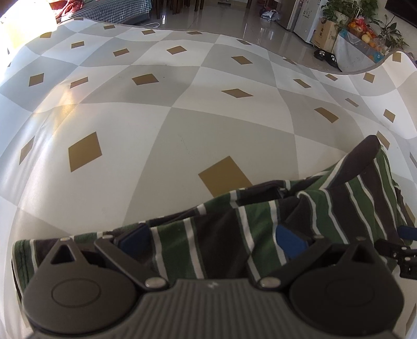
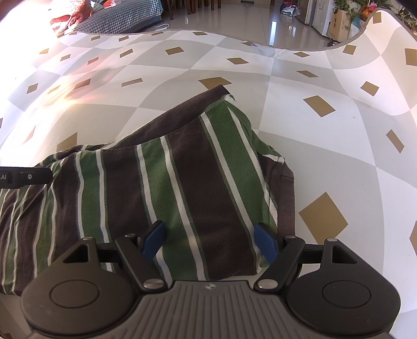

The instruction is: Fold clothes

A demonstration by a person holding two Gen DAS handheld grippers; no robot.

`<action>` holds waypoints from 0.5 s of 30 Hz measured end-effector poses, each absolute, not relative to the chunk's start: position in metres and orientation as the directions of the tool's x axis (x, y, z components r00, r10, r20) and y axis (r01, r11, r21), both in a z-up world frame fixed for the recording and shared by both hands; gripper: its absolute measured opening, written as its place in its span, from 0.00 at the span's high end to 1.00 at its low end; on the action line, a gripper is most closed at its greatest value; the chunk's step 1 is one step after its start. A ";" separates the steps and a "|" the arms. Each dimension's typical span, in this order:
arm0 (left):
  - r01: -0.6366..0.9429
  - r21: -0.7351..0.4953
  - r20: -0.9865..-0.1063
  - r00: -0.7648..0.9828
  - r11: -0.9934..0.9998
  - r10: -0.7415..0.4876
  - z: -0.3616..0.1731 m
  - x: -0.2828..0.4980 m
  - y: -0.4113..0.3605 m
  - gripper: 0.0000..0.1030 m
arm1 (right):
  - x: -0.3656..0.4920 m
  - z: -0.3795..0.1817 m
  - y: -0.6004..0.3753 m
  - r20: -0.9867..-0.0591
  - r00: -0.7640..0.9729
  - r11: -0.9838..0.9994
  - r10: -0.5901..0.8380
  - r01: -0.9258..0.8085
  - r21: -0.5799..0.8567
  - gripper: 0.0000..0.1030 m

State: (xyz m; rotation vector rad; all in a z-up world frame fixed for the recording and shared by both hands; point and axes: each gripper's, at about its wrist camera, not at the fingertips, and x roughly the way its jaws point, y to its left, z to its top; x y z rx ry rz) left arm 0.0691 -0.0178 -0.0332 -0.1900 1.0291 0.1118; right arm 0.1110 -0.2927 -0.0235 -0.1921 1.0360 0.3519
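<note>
Right gripper (image 2: 209, 241), jaws apart, straddles the near edge of the green, brown and white striped cotton shirt (image 2: 182, 182); left gripper (image 1: 212, 241), likewise apart, straddles its lower-left hem, stripes running away up-frame.

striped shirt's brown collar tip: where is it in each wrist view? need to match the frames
Left wrist: brown collar tip at right, sticking up past the striped shirt, above mid-height.
Right wrist: brown collar tip just right of centre, in the upper third, at the shirt's far end.
Shared landmark: cardboard box by the plants, top right in both.
</note>
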 end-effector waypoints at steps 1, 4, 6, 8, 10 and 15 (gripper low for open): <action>-0.179 -0.086 -0.858 0.513 0.980 0.018 -0.035 0.069 -0.019 0.00 | 0.111 -0.024 -0.293 -0.866 0.461 0.928 0.194 -0.373 0.009 0.28; -0.184 -0.046 -0.851 0.523 0.982 0.058 -0.038 0.069 -0.019 0.00 | 0.111 -0.023 -0.292 -0.866 0.461 0.927 0.194 -0.374 0.009 0.28; -0.187 -0.037 -0.848 0.525 0.982 0.068 -0.039 0.069 -0.019 0.00 | 0.111 -0.024 -0.292 -0.865 0.462 0.927 0.195 -0.375 0.009 0.28; -0.185 -0.017 -0.847 0.526 0.983 0.084 -0.040 0.069 -0.019 0.00 | 0.111 -0.024 -0.292 -0.865 0.462 0.927 0.196 -0.375 0.009 0.28; -0.192 0.017 -0.843 0.525 0.981 0.117 -0.042 0.069 -0.019 0.00 | 0.110 -0.024 -0.293 -0.865 0.462 0.927 0.196 -0.376 0.009 0.28; -0.203 0.020 -0.834 0.537 0.979 0.128 -0.043 0.071 -0.016 0.00 | 0.110 -0.024 -0.293 -0.864 0.463 0.926 0.198 -0.378 0.010 0.28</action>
